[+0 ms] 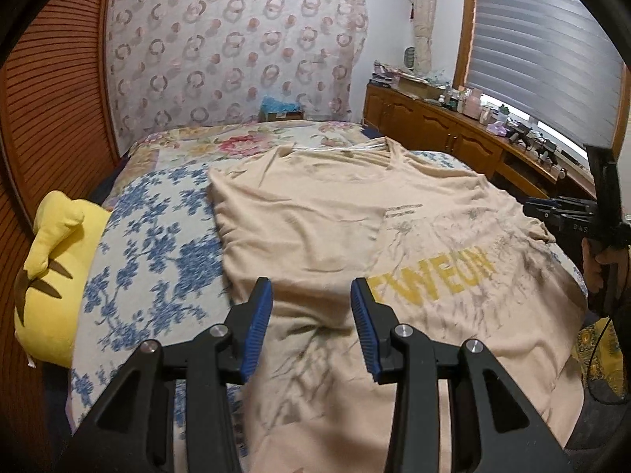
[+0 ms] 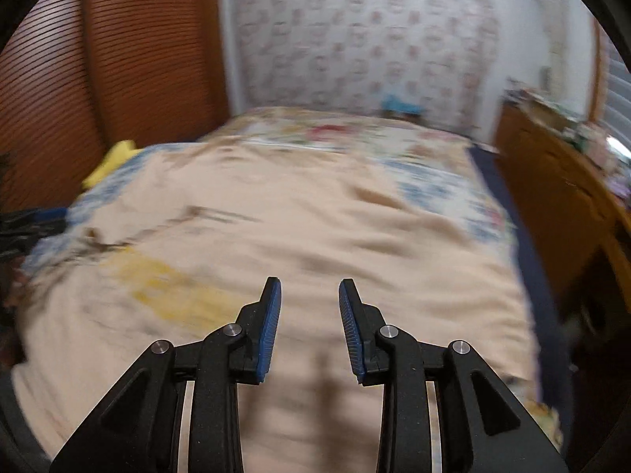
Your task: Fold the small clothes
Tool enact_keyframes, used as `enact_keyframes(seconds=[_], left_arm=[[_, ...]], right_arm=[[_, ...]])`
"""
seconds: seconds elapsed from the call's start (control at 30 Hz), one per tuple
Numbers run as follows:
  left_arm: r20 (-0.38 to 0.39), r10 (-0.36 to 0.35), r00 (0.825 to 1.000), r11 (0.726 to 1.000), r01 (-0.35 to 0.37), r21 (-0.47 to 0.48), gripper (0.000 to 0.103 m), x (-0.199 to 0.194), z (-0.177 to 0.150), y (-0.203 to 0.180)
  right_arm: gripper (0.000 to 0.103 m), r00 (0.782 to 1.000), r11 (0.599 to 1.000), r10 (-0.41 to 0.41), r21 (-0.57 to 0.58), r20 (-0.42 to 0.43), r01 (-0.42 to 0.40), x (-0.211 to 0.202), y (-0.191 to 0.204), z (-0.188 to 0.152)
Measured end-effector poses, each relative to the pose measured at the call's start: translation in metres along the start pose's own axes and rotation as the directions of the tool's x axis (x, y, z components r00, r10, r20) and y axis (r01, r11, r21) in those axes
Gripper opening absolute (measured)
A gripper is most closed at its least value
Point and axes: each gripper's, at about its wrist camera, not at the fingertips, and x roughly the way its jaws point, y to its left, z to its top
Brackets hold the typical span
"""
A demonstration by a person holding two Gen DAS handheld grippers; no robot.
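A beige T-shirt with yellow lettering and grey print lies flat on the bed, its left side folded over toward the middle. My left gripper is open and empty, just above the shirt's lower left part. My right gripper is open and empty above the shirt in the blurred right wrist view. The right gripper also shows in the left wrist view at the shirt's right edge, held by a hand.
The bed has a floral quilt. A yellow plush toy lies at the bed's left edge beside a slatted wooden wall. A wooden cabinet with clutter stands on the right under a window blind.
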Motion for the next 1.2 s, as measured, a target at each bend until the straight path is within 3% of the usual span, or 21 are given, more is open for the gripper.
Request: enact_keyframes(seconds=[0.13, 0.37, 0.47, 0.6, 0.7, 0.93, 1.07, 1.1, 1.2], left_arm=[[0.014, -0.021, 1.0, 1.0, 0.021, 0.012, 0.039, 0.002, 0.005, -0.012], [0.016, -0.047, 0.999, 0.998, 0.046, 0.04, 0.039, 0.008, 0.012, -0.033], [0.01, -0.056, 0.998, 0.997, 0.056, 0.051, 0.04, 0.012, 0.012, -0.041], [-0.011, -0.062, 0.998, 0.996, 0.063, 0.068, 0.04, 0.019, 0.011, -0.051], [-0.027, -0.066, 0.997, 0.995, 0.068, 0.072, 0.04, 0.023, 0.009, -0.055], [-0.05, -0.075, 0.996, 0.994, 0.079, 0.07, 0.04, 0.027, 0.002, -0.059], [-0.061, -0.076, 0.995, 0.994, 0.08, 0.068, 0.04, 0.03, -0.002, -0.061], [-0.063, -0.076, 0.995, 0.995, 0.08, 0.067, 0.04, 0.03, -0.003, -0.061], [-0.074, -0.078, 0.994, 0.995, 0.083, 0.061, 0.04, 0.033, -0.006, -0.061]], right_arm=[[0.03, 0.996, 0.992, -0.091, 0.08, -0.023, 0.093, -0.012, -0.061, -0.02], [0.03, 0.987, 0.974, -0.146, 0.167, -0.066, 0.156, -0.016, -0.11, -0.045], [0.043, 0.984, 0.968, -0.158, 0.185, -0.079, 0.171, -0.011, -0.119, -0.049], [0.05, 0.985, 0.966, -0.142, 0.201, -0.102, 0.16, -0.001, -0.127, -0.05], [0.05, 0.985, 0.965, -0.1, 0.229, -0.141, 0.131, 0.013, -0.133, -0.051], [0.05, 0.99, 0.948, 0.014, 0.318, -0.138, 0.031, 0.016, -0.15, -0.051], [0.035, 0.992, 0.95, 0.046, 0.314, -0.116, -0.007, 0.014, -0.148, -0.051], [0.028, 0.993, 0.952, 0.041, 0.307, -0.11, -0.005, 0.013, -0.146, -0.051], [0.023, 0.994, 0.967, -0.014, 0.251, -0.11, 0.042, 0.011, -0.137, -0.049]])
